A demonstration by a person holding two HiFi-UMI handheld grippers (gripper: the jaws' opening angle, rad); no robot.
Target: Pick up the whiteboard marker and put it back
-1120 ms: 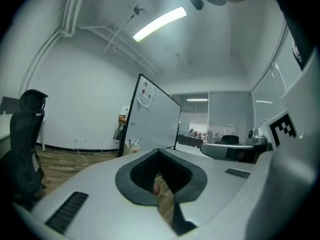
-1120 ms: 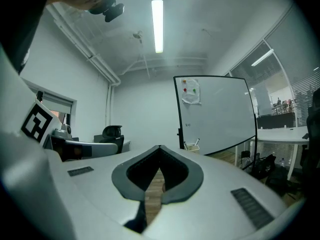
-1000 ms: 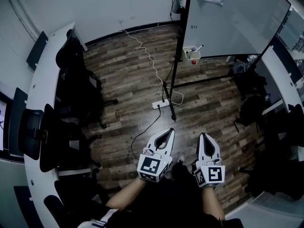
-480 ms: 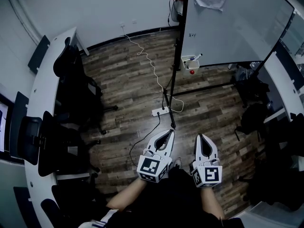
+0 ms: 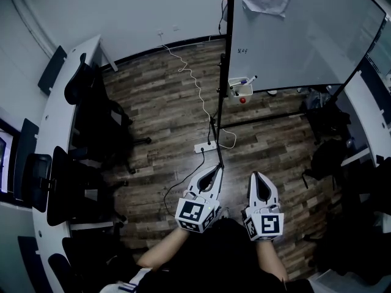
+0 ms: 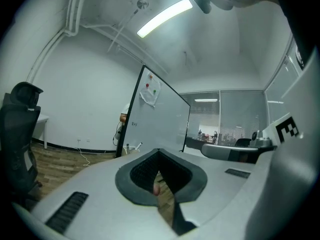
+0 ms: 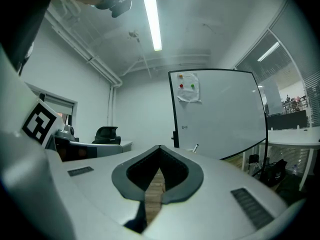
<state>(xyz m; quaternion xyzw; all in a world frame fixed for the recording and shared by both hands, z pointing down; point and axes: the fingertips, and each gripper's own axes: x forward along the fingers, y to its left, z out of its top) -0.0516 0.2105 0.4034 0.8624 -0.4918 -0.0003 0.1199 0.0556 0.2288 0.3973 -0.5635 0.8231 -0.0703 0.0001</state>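
Small handwriting (image 5: 242,50) near left edge of whiteboard (image 5: 305,41), too tiny to read. Whiteboard marker (image 5: 247,80) propped in small white tray (image 5: 238,90) at board's lower left corner, upper centre of head view; long axis tilted, free end toward upper right. Well apart from both grippers, far ahead of the jaws. Left gripper (image 5: 212,174) at lower centre: jaws pressed together, nothing held. Right gripper (image 5: 259,180) beside it: likewise closed and empty.

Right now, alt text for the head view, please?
The left gripper and right gripper, both shut and empty, point across a wood floor toward a whiteboard with a marker in its holder. Chairs line a desk at left.
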